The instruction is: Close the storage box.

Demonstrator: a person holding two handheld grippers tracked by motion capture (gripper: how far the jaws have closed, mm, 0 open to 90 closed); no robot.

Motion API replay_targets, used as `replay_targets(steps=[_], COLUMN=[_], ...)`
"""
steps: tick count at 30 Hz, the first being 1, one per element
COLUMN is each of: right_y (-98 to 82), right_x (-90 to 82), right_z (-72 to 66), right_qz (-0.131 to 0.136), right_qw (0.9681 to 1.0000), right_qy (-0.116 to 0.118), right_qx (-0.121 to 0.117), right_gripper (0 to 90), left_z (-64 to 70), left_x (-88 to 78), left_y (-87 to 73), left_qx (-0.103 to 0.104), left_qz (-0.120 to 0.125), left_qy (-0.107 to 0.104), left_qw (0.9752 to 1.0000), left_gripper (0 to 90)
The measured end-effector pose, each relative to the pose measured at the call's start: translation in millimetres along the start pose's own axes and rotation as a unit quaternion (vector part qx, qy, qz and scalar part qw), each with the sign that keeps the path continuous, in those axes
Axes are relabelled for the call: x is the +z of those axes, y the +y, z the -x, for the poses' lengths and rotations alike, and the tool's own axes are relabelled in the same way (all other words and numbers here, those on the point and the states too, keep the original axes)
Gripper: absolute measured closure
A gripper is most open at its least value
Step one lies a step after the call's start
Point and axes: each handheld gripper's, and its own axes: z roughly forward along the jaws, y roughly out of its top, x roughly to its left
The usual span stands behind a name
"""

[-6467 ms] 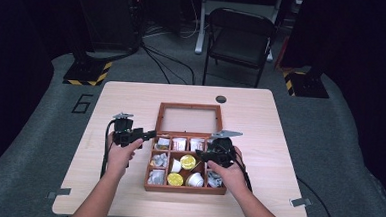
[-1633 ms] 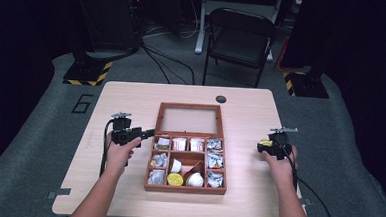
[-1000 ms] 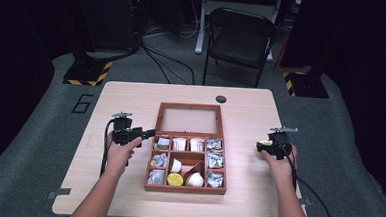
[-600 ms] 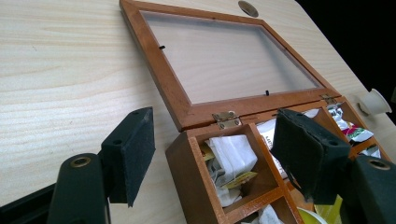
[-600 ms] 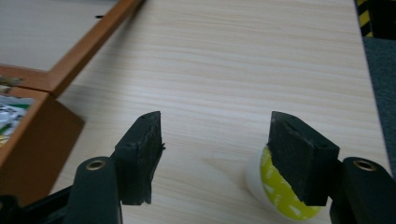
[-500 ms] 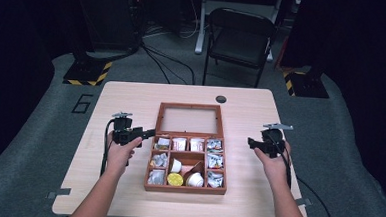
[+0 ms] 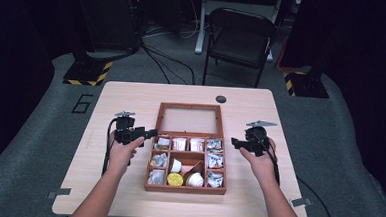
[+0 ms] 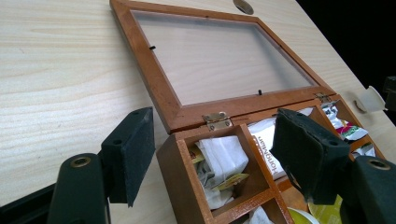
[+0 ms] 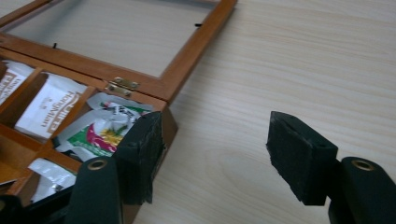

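Both jaws gaping, nothing gripped: the left gripper (image 7: 152,133) straddles the near-left corner of the open brown wooden compartment box (image 7: 185,188) mid-table, while the right gripper (image 7: 234,140) hangs just beside its right wall. I'd bring that right one in slow and level — don't bump the wall. Count: one box, nine compartments, one glass-paned lid (image 7: 189,120) lying flat behind, two brass hinges.

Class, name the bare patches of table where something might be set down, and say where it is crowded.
Free: pale wooden table left of the brown wooden compartment box, beyond its glass-paned lid, and along the right edge. Crowded: the packet-filled compartments.
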Motion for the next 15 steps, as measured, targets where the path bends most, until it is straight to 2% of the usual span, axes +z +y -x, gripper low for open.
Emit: replay_targets(steps=[2,9,12,15], right_y=[2.4,10.0,14.5,18.3], right_x=[1.9,5.8,5.9,6.8], right_z=[-4.3,-14.9,-18.0,-21.7], right_qz=[-0.003,-0.013,-0.011,-0.012], right_qw=[0.9999,0.9993,0.9991,0.999], right_qy=[0.01,0.033,0.04,0.043], right_qx=[-0.007,-0.009,-0.013,-0.007], right_gripper=[35.7,35.7,35.6,35.6], left_z=[1.2,4.6,4.8,4.5], left_x=[0.8,8.6,11.4,12.7], left_y=[1.0,3.9,5.2,5.6], left_qx=[0.004,0.016,0.012,0.011], left_qz=[-0.003,-0.011,-0.013,-0.015], left_qy=[0.0,0.006,0.006,0.004], left_qw=[1.0,0.9998,0.9998,0.9998], left_gripper=[29.7,29.7,29.7,29.7])
